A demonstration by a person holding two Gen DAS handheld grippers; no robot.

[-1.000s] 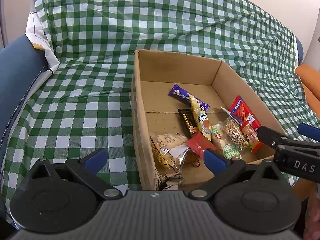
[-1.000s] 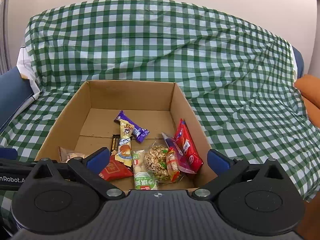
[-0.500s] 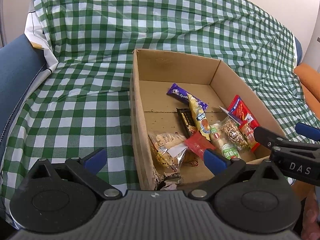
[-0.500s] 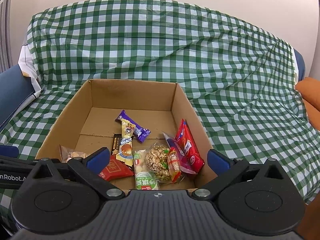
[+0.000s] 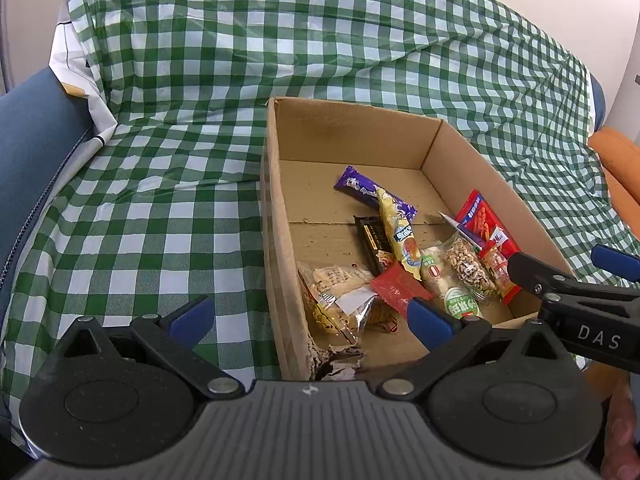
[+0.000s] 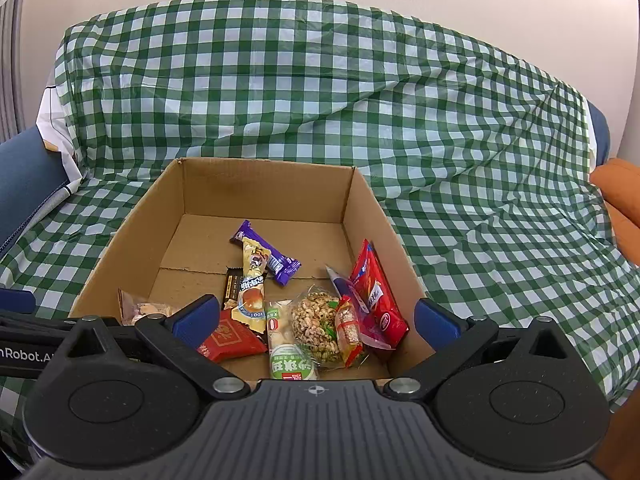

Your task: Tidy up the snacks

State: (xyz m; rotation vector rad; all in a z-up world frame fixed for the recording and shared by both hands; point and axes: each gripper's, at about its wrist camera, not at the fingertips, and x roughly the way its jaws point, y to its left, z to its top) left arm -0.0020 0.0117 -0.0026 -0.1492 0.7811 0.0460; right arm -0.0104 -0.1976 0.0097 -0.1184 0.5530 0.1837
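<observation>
The snacks lie loose on the floor of an open cardboard box, bunched toward its near end. Farthest back is a purple bar, with a yellow packet lying across it and a dark brown bar beside that. Nearer me sit a flat red packet, a green and white packet, a clear bag of nuts and a small orange packet. A long red packet leans against the box's right wall. In the near left corner is a clear bag of biscuits, and the corner of the box there is torn.

My right gripper hovers over the near edge of the box, its 2 blue-tipped fingers spread wide and holding nothing. My left gripper is also spread wide and holds nothing; it straddles the box's left wall, with 1 fingertip over the cloth and 1 over the snacks. From the left camera, the right gripper reaches in over the box's near right corner.

The box rests on a green and white checked cloth draped over a blue sofa. An orange cushion shows at the right edge.
</observation>
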